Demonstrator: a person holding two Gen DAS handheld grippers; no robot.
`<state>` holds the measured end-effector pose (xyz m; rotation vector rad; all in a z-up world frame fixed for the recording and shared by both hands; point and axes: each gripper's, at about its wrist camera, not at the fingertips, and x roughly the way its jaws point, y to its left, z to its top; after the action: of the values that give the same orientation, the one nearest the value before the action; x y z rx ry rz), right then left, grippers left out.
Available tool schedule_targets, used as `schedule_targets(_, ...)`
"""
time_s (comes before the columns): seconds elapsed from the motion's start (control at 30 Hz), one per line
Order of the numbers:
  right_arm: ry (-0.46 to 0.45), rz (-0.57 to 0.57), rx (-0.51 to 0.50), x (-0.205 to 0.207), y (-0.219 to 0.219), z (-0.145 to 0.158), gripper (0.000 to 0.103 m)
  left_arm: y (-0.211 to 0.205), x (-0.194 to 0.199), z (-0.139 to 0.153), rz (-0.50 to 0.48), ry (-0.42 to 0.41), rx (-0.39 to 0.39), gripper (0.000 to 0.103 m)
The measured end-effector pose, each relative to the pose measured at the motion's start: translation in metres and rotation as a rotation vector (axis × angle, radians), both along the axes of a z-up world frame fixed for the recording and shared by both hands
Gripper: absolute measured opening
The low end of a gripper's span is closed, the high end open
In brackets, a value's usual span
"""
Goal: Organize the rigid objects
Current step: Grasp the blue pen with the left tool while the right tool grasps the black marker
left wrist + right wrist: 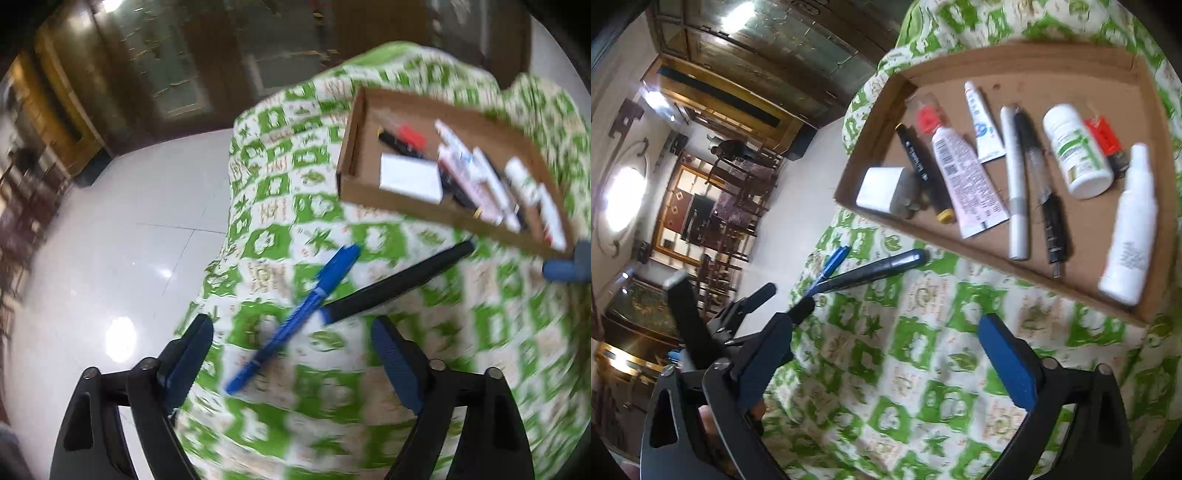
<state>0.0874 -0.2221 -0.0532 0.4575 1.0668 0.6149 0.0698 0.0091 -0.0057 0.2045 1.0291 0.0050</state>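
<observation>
A blue pen [295,317] and a black pen [399,278] lie crossed on the green-and-white patterned cloth [280,177]. My left gripper [291,330] hovers open just above them, one finger on each side of the blue pen, touching nothing. In the right wrist view the blue pen [831,264] and the black pen [875,271] lie ahead and to the left of my right gripper [897,314], which is open and empty over bare cloth. A cardboard tray [960,245] holds a white box [882,190], tubes, pens, a white bottle [1078,151] and a spray bottle [1130,221].
The cloth-covered surface drops off at its left edge to a glossy white tiled floor [110,240]. One of my left gripper's fingers [757,297] shows left of the right gripper. Dark wooden cabinets [757,48] and chairs stand farther back.
</observation>
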Motion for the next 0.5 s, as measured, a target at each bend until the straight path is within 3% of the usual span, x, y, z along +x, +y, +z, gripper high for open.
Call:
schedule_targets(0.1, 0.138, -0.025, 0.12, 0.013, 0.007, -0.016, 0.081, 0.009, 0.008, -0.02, -0.031, 0.057, 0.043, 0.076)
schedule_targets(0.2, 0.251, -0.066, 0.201, 0.023, 0.024, -0.032, 0.072, 0.014, 0.016, -0.028, -0.032, 0.048, 0.029, 0.074)
schedule_targets(0.27, 0.267, -0.102, 0.216, 0.029, 0.036, -0.038, 0.07, 0.016, 0.022, -0.028, -0.021, 0.046, -0.017, 0.061)
schedule_targets(0.33, 0.28, -0.148, 0.221, 0.037, 0.049, -0.043, 0.064, 0.014, 0.027, -0.029, -0.023, 0.062, -0.058, 0.035)
schedule_targets(0.43, 0.337, -0.221, 0.239, 0.048, 0.067, -0.065, 0.046, 0.006, 0.023, -0.028, -0.028, 0.072, -0.052, 0.021)
schedule_targets(0.5, 0.328, -0.269, 0.22, 0.047, 0.07, -0.076, 0.03, 0.007, 0.018, -0.026, -0.014, 0.096, -0.098, 0.012)
